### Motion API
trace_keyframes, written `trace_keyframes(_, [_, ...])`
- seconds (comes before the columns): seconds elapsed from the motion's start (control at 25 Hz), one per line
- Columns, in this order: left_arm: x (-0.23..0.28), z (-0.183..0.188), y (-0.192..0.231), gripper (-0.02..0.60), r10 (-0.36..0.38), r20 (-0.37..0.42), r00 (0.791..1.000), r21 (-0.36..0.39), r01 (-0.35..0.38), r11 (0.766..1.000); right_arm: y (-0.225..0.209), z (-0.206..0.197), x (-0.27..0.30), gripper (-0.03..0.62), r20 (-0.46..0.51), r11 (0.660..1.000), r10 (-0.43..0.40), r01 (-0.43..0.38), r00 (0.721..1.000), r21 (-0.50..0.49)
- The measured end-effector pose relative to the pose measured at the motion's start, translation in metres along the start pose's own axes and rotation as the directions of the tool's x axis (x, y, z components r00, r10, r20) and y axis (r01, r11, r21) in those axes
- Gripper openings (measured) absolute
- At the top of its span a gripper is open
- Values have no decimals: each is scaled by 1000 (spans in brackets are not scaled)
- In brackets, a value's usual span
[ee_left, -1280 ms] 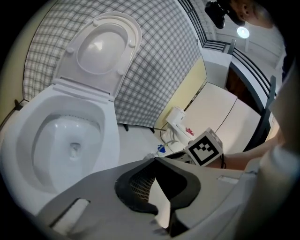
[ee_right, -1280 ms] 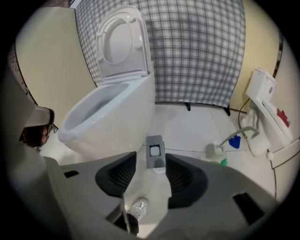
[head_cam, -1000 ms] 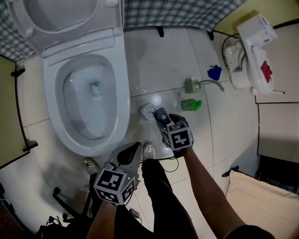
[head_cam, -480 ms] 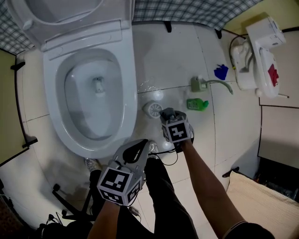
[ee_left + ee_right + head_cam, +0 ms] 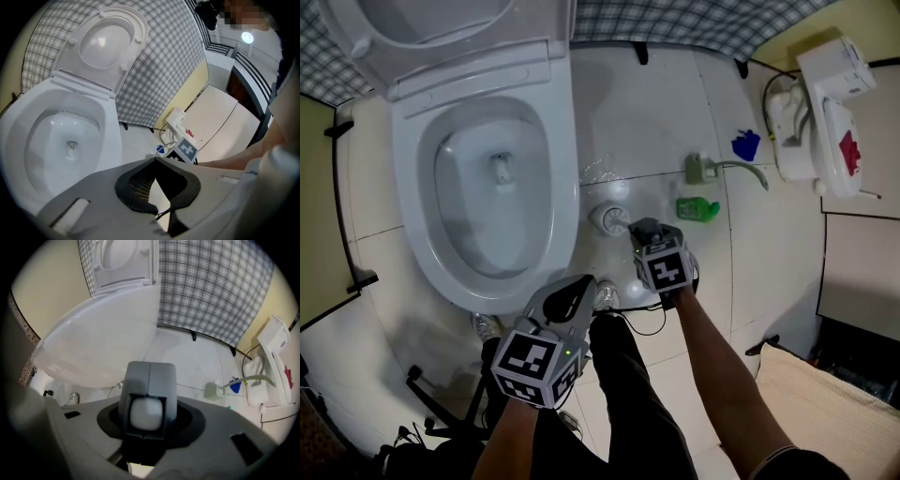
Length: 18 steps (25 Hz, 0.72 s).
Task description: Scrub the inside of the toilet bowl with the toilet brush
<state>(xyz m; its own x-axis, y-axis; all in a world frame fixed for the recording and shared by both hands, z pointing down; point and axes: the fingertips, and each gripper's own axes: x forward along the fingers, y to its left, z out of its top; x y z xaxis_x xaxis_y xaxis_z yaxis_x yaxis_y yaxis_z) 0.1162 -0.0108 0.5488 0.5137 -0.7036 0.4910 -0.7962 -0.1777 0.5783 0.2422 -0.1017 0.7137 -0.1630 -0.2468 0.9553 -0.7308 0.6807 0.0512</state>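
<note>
The white toilet (image 5: 565,187) stands at the left with its lid up and water low in the bowl. Beside it on the floor is the round brush holder (image 5: 607,220). My right gripper (image 5: 643,231) points steeply down over it. In the right gripper view its jaws have just been closing, and my right gripper (image 5: 148,380) now encloses the white end of the toilet brush handle (image 5: 147,412). My left gripper (image 5: 572,296) hovers near the bowl's front rim. In the left gripper view my left gripper (image 5: 154,161) has its pads meeting at the tips with nothing between them.
On the tiles to the right lie a green bottle (image 5: 698,208), a small sprayer with a hose (image 5: 701,169) and a blue scrap (image 5: 746,144). A white unit with a red patch (image 5: 820,103) stands at the far right. The person's shoes (image 5: 602,296) are below the bowl.
My right gripper has tipped steeper over the brush holder and its jaws have drawn in round the handle's end. The left gripper has hardly moved.
</note>
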Motion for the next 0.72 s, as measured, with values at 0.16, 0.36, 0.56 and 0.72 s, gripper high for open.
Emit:
trace_keyframes(0.16, [-10, 16, -2, 9, 4, 17, 1000, 14, -4, 1000, -5, 4, -40, 182, 26, 1000, 13, -13, 1000, 2])
trace_keyframes(0.36, [-33, 47, -1, 9, 21, 56, 998, 39, -23, 999, -17, 28, -115, 182, 137, 999, 23, -26, 990, 23])
trace_keyframes(0.56, [-68, 81, 8, 9, 65, 110, 992, 37, -70, 997, -27, 79, -210, 182, 315, 1000, 2, -10, 949, 24])
trace_keyframes(0.72, [-98, 115, 12, 9, 100, 161, 982, 40, -108, 993, -17, 123, -281, 182, 450, 1000, -12, 8, 893, 11])
